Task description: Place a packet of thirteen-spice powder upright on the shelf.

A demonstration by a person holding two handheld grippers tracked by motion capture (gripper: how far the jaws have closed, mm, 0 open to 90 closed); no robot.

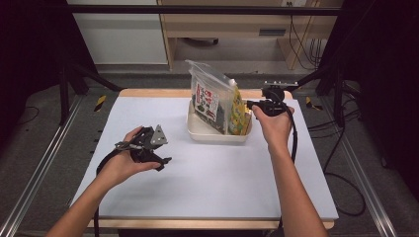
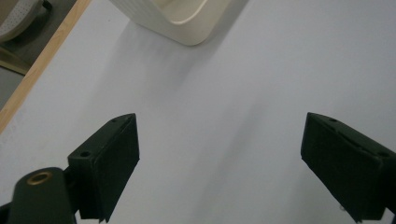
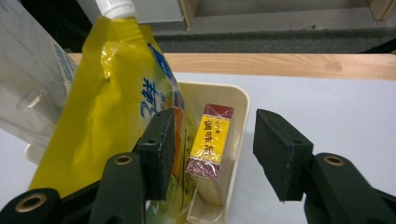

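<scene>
A cream tray (image 1: pixel 217 134) stands at the back middle of the white table top. In it lean a clear bag (image 1: pixel 210 98) with a printed label and a yellow pouch (image 1: pixel 238 111) with a white cap. My right gripper (image 1: pixel 254 104) hovers at the tray's right end, open. In the right gripper view its jaws (image 3: pixel 215 121) frame a yellow and red box (image 3: pixel 208 154) standing in the tray (image 3: pixel 238 100) beside the yellow pouch (image 3: pixel 107 107); the pads do not touch the box. My left gripper (image 1: pixel 162 147) rests at the left, open (image 2: pixel 219 163), nothing between its jaws.
The white mat (image 1: pixel 212 177) covers the table, with a wooden edge (image 1: pixel 148 93) along the back. A corner of the tray (image 2: pixel 177 23) lies ahead of the left gripper. Cables trail off the right side near a dark frame post (image 1: pixel 338 94).
</scene>
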